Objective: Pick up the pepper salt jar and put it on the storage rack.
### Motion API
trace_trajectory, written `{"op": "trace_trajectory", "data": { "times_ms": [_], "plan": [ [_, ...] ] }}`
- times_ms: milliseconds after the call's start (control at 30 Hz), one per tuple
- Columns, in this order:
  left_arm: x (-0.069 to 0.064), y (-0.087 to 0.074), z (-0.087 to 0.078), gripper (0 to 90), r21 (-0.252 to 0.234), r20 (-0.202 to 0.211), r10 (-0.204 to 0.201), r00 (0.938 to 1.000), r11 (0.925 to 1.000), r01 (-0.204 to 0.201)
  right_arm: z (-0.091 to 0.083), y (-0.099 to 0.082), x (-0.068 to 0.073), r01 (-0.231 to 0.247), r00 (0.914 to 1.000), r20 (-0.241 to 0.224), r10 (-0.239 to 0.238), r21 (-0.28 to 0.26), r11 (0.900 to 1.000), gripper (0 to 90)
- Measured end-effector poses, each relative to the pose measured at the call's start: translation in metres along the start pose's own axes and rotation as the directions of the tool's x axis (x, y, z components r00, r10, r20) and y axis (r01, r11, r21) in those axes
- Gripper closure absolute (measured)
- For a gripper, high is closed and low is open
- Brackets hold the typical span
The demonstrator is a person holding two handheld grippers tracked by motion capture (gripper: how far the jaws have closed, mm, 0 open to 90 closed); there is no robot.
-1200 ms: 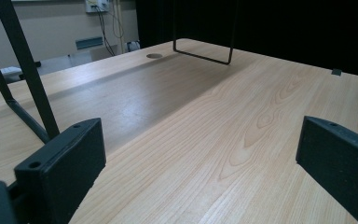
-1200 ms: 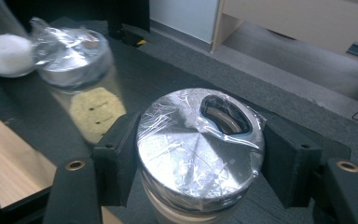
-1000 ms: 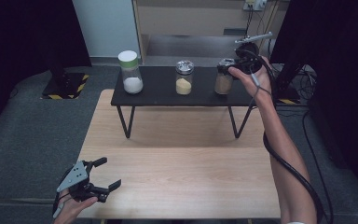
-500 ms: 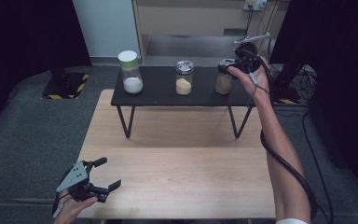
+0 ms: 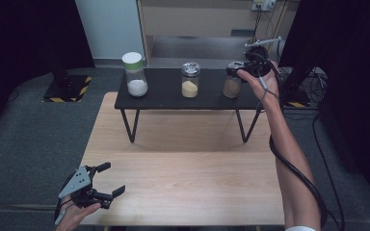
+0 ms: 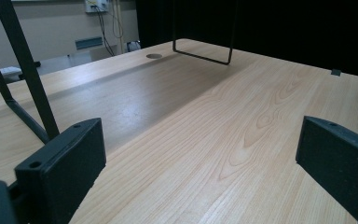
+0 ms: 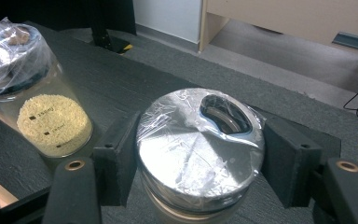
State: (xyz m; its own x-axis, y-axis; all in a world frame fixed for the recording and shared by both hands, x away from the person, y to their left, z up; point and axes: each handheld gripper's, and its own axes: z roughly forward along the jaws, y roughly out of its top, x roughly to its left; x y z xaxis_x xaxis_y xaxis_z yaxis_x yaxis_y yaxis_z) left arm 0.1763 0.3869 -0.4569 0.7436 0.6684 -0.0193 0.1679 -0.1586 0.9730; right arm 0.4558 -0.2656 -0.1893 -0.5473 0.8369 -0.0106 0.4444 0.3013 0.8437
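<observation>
The right claw [image 5: 237,71] is closed around the lid of the rightmost jar [image 5: 231,85], its two black pads pressed against either side of the foil-wrapped lid [image 7: 199,149], as the right gripper view shows. That jar holds a brownish powder and stands at the right end of a low black stand [image 5: 168,98] set on the far part of the wooden surface [image 5: 183,168]. Just beside it, at the middle of the stand, is a jar of yellow grains [image 5: 190,80], and a white-lidded jar [image 5: 135,74] with white powder stands at the left end. The left claw [image 5: 107,180] hangs with its jaws wide apart over the near left corner of the surface, holding nothing.
</observation>
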Motion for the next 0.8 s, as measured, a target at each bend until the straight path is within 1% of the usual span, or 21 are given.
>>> {"op": "trace_trajectory", "data": {
  "times_ms": [100,133,167,233,300,333,367,433,500,667,767,800],
  "plan": [
    [0.000,0.000,0.000,0.1,0.000,0.001,0.000,1.0000,1.0000,0.000,-0.001,-0.003,0.000,-0.002,1.0000,-0.001,0.002,-0.009,1.0000,34.1],
    [0.000,0.000,0.000,0.1,0.000,0.001,0.000,1.0000,1.0000,0.000,-0.001,-0.005,0.000,-0.001,1.0000,0.005,0.001,-0.019,0.9998,28.7],
    [0.000,0.000,0.000,0.1,0.001,0.001,0.001,1.0000,1.0000,-0.001,-0.001,-0.008,0.001,0.000,0.9999,0.012,0.001,-0.032,0.9995,25.4],
    [0.000,0.000,0.000,0.1,0.000,0.001,0.000,1.0000,1.0000,0.000,-0.003,-0.011,-0.002,-0.016,0.9999,-0.006,0.016,-0.051,0.9985,19.4],
    [0.000,0.000,0.000,0.1,0.000,0.000,-0.002,1.0000,1.0000,0.002,-0.006,-0.014,-0.001,-0.011,0.9999,0.006,0.011,-0.072,0.9973,14.3],
    [0.000,0.000,0.000,0.1,0.000,0.000,-0.002,1.0000,1.0000,0.002,-0.007,-0.015,-0.003,-0.013,0.9999,-0.008,0.012,-0.084,0.9964,11.5],
    [0.000,0.000,0.000,0.1,0.000,0.000,-0.002,1.0000,1.0000,0.002,-0.009,-0.015,-0.005,-0.023,0.9996,-0.017,0.022,-0.091,0.9956,10.4],
    [0.000,0.000,0.000,0.1,0.001,0.000,0.000,1.0000,1.0000,0.000,-0.014,-0.017,-0.003,0.005,1.0000,-0.007,-0.006,-0.114,0.9935,9.6],
    [0.000,0.000,0.000,0.1,0.001,0.000,0.001,1.0000,1.0000,-0.001,-0.020,-0.018,-0.003,0.004,0.9999,-0.014,-0.006,-0.128,0.9918,8.2],
    [0.000,0.000,0.000,0.1,0.001,0.000,0.001,1.0000,1.0000,-0.001,-0.034,-0.021,-0.004,0.004,0.9990,-0.044,-0.011,-0.163,0.9867,7.7],
    [0.000,0.001,0.000,0.1,0.002,0.000,0.002,1.0000,1.0000,-0.002,-0.046,-0.024,-0.004,0.013,0.9981,-0.056,-0.024,-0.195,0.9808,7.3],
    [0.000,0.001,0.000,0.1,0.002,0.000,0.002,1.0000,1.0000,-0.002,-0.050,-0.026,-0.005,0.011,0.9974,-0.068,-0.025,-0.208,0.9781,7.2]
  ]
}}
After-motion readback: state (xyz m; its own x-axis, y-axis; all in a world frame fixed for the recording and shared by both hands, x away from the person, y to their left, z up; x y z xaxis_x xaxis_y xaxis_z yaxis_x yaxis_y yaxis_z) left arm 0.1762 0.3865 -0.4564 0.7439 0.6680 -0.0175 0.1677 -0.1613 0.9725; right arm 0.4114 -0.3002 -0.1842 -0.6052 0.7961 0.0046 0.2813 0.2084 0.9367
